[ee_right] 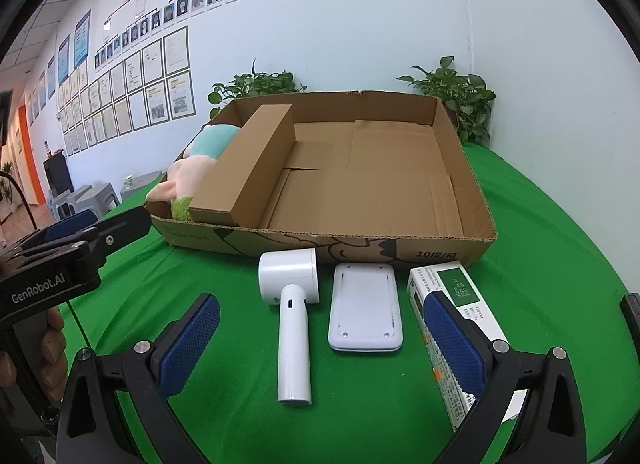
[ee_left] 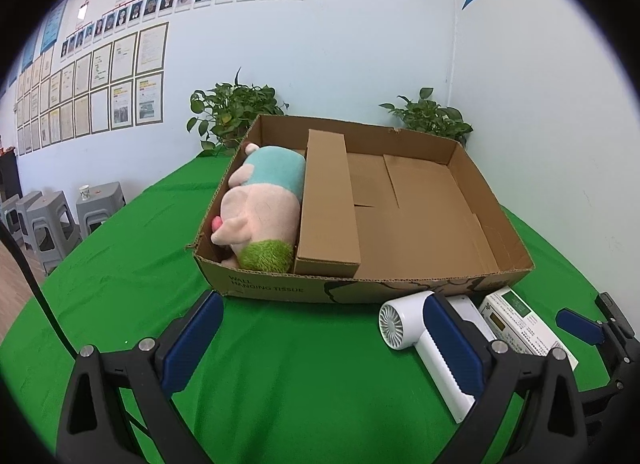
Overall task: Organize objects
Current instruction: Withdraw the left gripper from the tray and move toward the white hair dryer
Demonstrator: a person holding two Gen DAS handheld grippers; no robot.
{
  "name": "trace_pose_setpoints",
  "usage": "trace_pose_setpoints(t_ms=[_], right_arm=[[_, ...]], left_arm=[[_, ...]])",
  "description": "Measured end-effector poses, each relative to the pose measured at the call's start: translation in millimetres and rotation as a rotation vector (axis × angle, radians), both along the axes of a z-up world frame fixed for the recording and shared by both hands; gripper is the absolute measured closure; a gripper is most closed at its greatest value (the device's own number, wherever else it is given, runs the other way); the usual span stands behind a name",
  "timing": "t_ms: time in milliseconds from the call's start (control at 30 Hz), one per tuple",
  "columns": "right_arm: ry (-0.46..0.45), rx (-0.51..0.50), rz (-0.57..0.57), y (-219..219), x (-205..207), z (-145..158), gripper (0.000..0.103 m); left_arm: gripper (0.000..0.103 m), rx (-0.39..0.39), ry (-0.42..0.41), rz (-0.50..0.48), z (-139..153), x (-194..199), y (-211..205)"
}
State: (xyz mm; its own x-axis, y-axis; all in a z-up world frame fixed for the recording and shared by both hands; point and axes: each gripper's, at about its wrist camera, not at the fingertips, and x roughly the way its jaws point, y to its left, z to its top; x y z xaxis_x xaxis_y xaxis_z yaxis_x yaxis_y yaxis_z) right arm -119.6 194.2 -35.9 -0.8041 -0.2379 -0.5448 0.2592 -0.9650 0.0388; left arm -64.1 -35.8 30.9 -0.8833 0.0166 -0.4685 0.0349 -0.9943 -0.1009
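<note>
A: Both sets of tongs stand wide apart and hold nothing. In the left wrist view, the left gripper (ee_left: 322, 338) fills the bottom of the frame over bare green tablecloth (ee_left: 120, 264).

B: And the right gripper (ee_right: 320, 338)?

A: Bottom of its own frame, blue pads (ee_right: 188, 344) spread. Between them lie a white handheld fan (ee_right: 292, 304) and a flat white device (ee_right: 366, 304), side by side. A green-and-white carton (ee_right: 452, 304) lies at lower right, partly behind the right-hand pad.

B: Where is the tray?

A: The open cardboard tray (ee_right: 464, 184) sits at mid-frame, just beyond those three items. Inside, at its left end, a pink and teal plush toy (ee_left: 260, 204) lies against the wall, with a long brown box (ee_left: 326, 200) pressed beside it. The remaining floor is bare cardboard.

B: Beyond that?

A: Two potted plants (ee_left: 232, 108) stand behind the tray against the white wall.
</note>
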Motion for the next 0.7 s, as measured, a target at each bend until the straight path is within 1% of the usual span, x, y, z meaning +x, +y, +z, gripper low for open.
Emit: trace_pose_setpoints(t_ms=[233, 400, 700], right_arm=[[-0.025, 0.005, 0.016, -2.7, -1.1, -7.6, 0.001], [-0.037, 0.007, 0.018, -4.8, -3.0, -10.2, 0.001], [-0.051, 0.012, 0.017, -5.9, -4.8, -15.3, 0.001]], left_arm=[[0.003, 0.017, -0.022, -0.013, -3.6, -2.9, 0.6], [0.003, 0.008, -0.031, -0.025, -5.4, -5.8, 3.0], [0.003, 0.015, -0.052, -0.039, -8.2, -8.6, 6.1]])
